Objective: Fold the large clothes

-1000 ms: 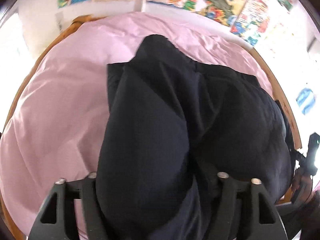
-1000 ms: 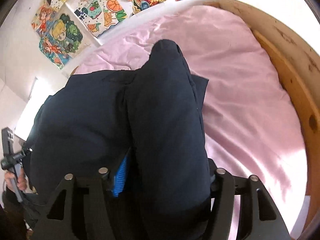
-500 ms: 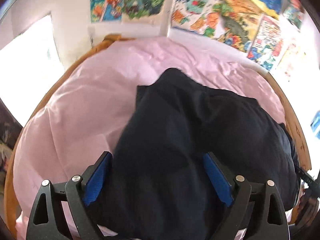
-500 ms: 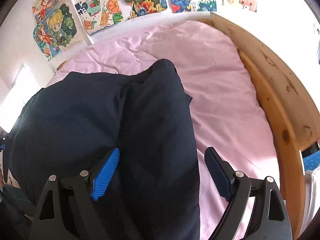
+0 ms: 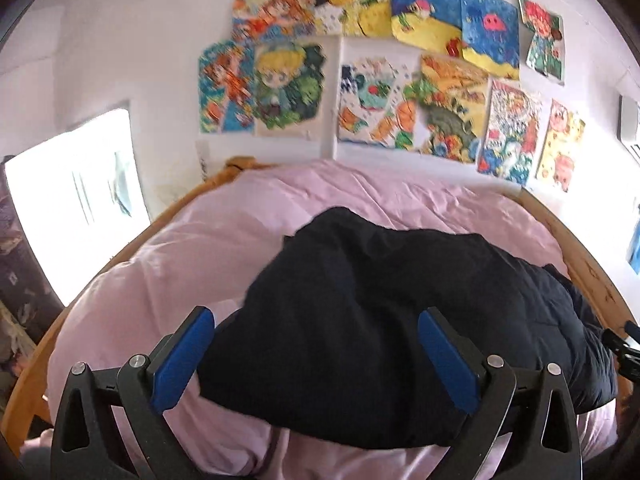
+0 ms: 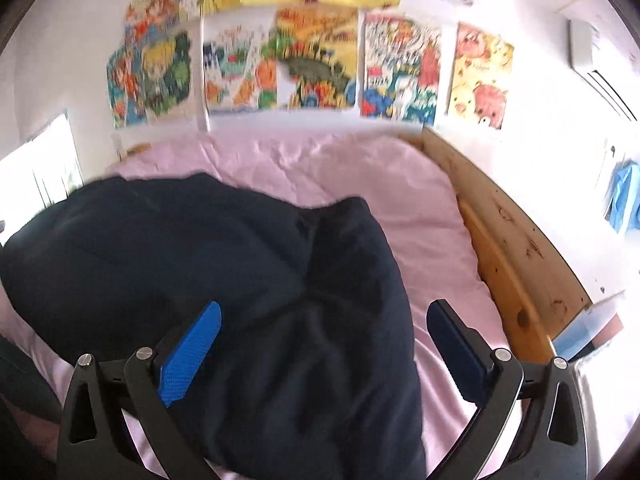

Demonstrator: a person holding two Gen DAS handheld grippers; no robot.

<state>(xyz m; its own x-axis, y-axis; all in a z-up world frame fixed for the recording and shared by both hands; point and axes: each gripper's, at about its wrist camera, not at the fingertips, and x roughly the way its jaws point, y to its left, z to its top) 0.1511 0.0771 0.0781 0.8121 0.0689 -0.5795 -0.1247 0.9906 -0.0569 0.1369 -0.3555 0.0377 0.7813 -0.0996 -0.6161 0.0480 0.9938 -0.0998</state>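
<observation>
A bulky dark navy garment (image 5: 380, 300) lies doubled over on the pink bed sheet (image 5: 180, 260). In the left wrist view its near fold sits below and between the blue pads. My left gripper (image 5: 316, 316) hovers over that near edge; its jaws are opening and the pads stand apart from the cloth. In the right wrist view the same garment (image 6: 200, 248) fills the left and middle. My right gripper (image 6: 326, 306) hangs above its right end, jaws opening, with no pad pressing on the fabric.
A wooden bed frame (image 6: 512, 232) runs along the right side and curves round the left (image 5: 120, 256). Colourful drawings (image 5: 400, 100) cover the white wall behind the bed. A bright window (image 5: 72, 200) is at the left. Bare pink sheet (image 6: 360, 168) lies beyond the garment.
Both grippers let go of the garment, opened wide and pulled up and back. The cloth dropped flat onto the sheet, and more of the wall came into view.
</observation>
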